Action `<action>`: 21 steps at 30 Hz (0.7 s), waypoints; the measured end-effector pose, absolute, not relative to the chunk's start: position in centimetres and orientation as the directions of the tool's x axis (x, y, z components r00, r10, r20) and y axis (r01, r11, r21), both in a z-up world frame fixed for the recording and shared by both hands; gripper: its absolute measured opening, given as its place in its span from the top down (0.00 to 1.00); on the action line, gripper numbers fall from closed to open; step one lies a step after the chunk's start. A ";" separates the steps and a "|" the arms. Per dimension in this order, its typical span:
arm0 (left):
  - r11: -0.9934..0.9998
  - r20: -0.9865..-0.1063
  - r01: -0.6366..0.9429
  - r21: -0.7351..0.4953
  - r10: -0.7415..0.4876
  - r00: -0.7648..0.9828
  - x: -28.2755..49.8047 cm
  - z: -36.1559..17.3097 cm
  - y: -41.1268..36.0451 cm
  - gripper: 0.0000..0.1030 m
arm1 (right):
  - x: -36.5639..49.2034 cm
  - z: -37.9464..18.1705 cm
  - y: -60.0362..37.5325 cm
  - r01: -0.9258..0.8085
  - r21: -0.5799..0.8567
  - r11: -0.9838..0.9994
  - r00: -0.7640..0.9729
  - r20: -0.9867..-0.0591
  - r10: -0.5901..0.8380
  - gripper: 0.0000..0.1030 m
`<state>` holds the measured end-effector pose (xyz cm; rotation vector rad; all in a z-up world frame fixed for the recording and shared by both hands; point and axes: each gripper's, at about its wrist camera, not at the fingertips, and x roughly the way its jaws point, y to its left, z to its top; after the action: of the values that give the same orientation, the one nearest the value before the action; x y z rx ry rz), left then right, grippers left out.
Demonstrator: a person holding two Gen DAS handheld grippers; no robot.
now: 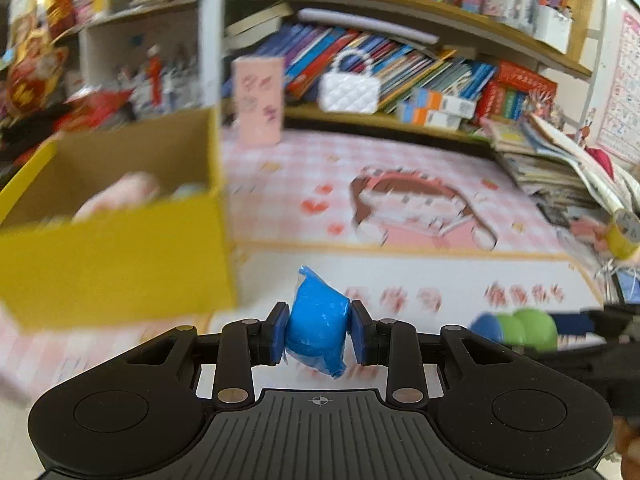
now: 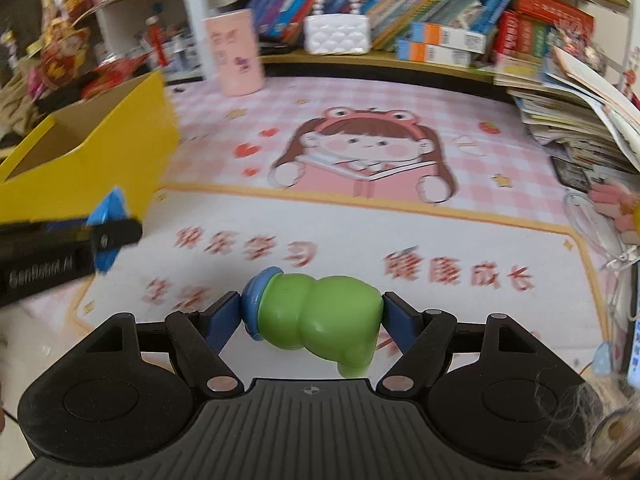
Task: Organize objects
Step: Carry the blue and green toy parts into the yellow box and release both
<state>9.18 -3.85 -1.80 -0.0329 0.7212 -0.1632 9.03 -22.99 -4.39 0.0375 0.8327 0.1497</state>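
My left gripper (image 1: 319, 330) is shut on a blue wrapped lump (image 1: 318, 322) and holds it above the mat, just right of the yellow box (image 1: 116, 256). The box is open on top, with a pink soft thing (image 1: 120, 196) inside. My right gripper (image 2: 312, 316) is shut on a green toy bottle with a blue cap (image 2: 316, 316), held sideways above the mat. In the right wrist view the left gripper (image 2: 108, 236) with its blue lump (image 2: 108, 216) is at the left, next to the yellow box (image 2: 100, 148). The green bottle also shows in the left wrist view (image 1: 528, 330).
A pink cartoon desk mat (image 2: 360, 208) covers the table. A pink cup (image 2: 234, 52) and a white quilted handbag (image 2: 336, 34) stand at the back by shelves of books (image 2: 440, 4). A stack of books (image 2: 568, 112) and a tape roll (image 1: 624, 232) lie at the right.
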 end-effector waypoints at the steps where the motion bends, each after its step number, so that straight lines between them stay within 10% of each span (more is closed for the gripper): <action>1: 0.988 -0.664 0.124 -0.089 -0.151 0.732 8.3 -2.0 -3.2 0.70 | 8.6 -4.4 -22.2 -0.135 0.088 0.987 0.659 -0.736 0.156 0.28; 21: 0.998 -0.669 -0.022 -0.063 -0.026 0.743 0.4 -2.0 8.1 0.71 | 3.3 -3.9 -9.4 -0.331 0.102 0.938 0.631 -0.716 0.300 0.28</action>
<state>0.35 8.08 -1.96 -0.0678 0.7333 -0.0020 3.31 -9.39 -3.90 -0.0408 0.8116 0.3615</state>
